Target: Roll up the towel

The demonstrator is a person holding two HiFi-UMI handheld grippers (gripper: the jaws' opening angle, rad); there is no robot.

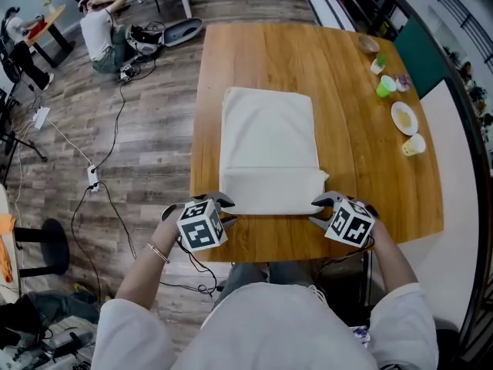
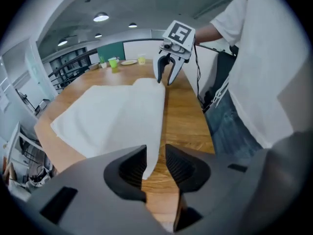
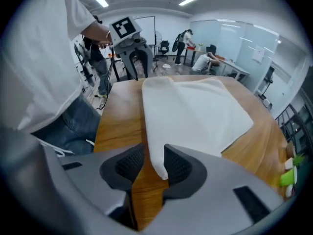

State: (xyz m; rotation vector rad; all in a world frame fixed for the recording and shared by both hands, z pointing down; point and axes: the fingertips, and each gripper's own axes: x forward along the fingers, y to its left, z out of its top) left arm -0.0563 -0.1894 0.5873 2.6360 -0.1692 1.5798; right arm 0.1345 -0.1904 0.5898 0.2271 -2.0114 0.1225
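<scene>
Plate between green cup and yellow cup, apart from towel

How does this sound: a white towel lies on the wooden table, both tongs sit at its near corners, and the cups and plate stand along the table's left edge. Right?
Not quite: the head view shows the cups and plate along the right edge of the table, not its left. The white towel does lie there, with the left tongs and right tongs at its near corners.
</scene>
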